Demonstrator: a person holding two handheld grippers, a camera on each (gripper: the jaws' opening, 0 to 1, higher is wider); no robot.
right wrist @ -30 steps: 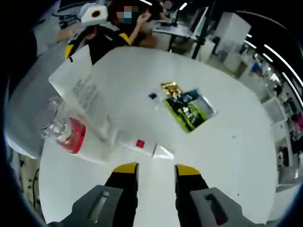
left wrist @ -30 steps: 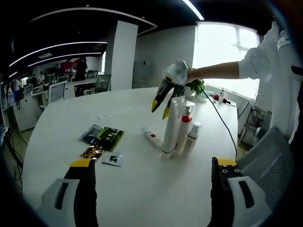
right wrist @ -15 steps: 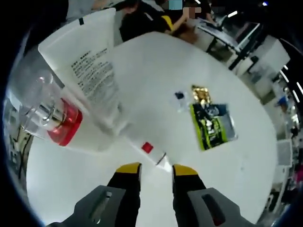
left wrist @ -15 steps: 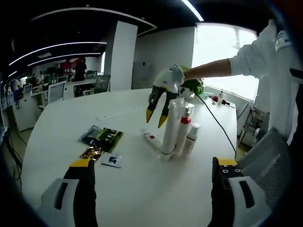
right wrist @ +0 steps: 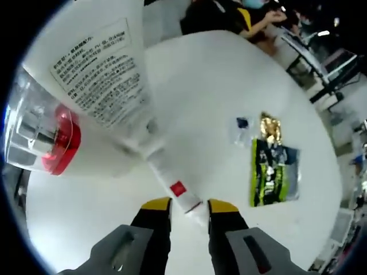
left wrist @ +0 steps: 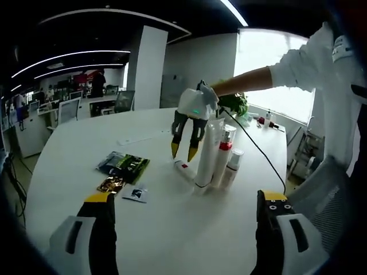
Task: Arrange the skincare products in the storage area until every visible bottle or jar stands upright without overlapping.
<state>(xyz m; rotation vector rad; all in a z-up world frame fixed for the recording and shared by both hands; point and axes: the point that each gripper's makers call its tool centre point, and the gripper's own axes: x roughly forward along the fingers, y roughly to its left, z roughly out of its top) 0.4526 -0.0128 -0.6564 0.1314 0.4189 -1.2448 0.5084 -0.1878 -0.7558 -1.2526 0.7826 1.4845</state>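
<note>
The small tube (right wrist: 176, 192) lies flat on the surface (right wrist: 200, 86), so the right gripper (right wrist: 184, 204) hangs directly over it, jaws apart and straddling its end. The left gripper (left wrist: 186, 200) hangs back, jaws wide apart, with the upright bottles (left wrist: 218, 154) ahead of it.

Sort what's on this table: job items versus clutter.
Job items: tall white tube; clear-capped bottle with red collar; short white bottle; small white tube with red label, lying flat.

Clutter: green-black sachet; gold sachet; small clear packet.

three bottles (left wrist: 219, 160) upright, small tube (left wrist: 184, 169) lying flat
</note>
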